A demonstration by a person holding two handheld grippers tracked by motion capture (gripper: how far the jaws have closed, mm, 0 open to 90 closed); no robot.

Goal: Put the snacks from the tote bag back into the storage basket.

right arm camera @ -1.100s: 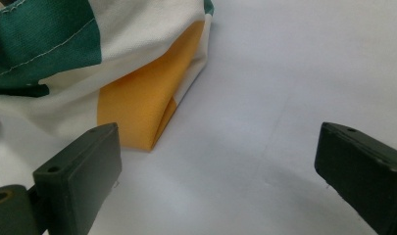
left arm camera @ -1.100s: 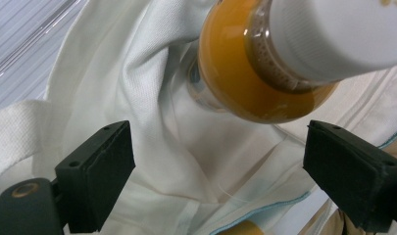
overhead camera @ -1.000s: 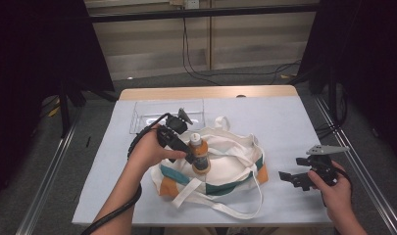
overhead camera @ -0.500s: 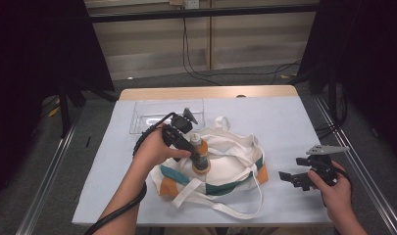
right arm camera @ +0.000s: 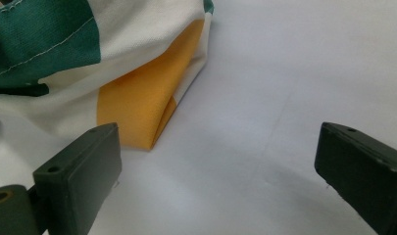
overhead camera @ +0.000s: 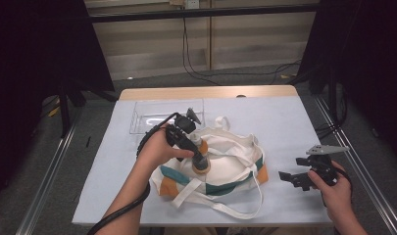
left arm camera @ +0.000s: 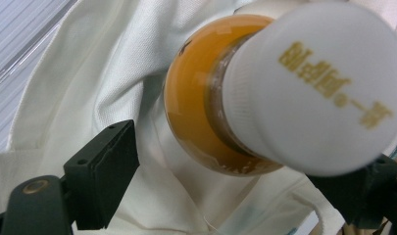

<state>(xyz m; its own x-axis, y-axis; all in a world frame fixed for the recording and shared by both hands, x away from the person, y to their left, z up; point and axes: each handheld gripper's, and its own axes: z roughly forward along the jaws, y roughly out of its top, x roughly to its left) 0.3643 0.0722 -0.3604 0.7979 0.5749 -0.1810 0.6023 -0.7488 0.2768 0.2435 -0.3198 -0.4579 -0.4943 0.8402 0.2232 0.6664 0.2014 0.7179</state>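
Inspection of the table (overhead camera: 304,122), covered in a pale cloth, finds a cream tote bag (overhead camera: 230,161) with green and orange panels lying at its middle, straps trailing toward the near edge. The left gripper (overhead camera: 202,159) is angled down over the bag from the upper left, and an orange bottle (overhead camera: 201,164) with a white cap stands between its jaws, inside the bag's opening. In the left gripper view the bottle (left arm camera: 201,112) fills the upper right, its white cap (left arm camera: 313,88) toward the camera; the right jaw sits just under the cap's edge, apparently touching it, while the left jaw stands clear of the orange body with bag fabric (left arm camera: 88,73) showing in the gap. The jaws have just been closing with the bottle between them, yet the near pad is not pressing on it, so no firm pinch is confirmed. A clear plastic tray (overhead camera: 142,117) lies beyond the bag, near the far left of the cloth. The right gripper (overhead camera: 291,178) is held low at the right side of the table, well apart from the bottle, pointing toward the bag's orange corner (right arm camera: 147,103); in the right gripper view its jaws are spread wide with nothing but bare cloth between them
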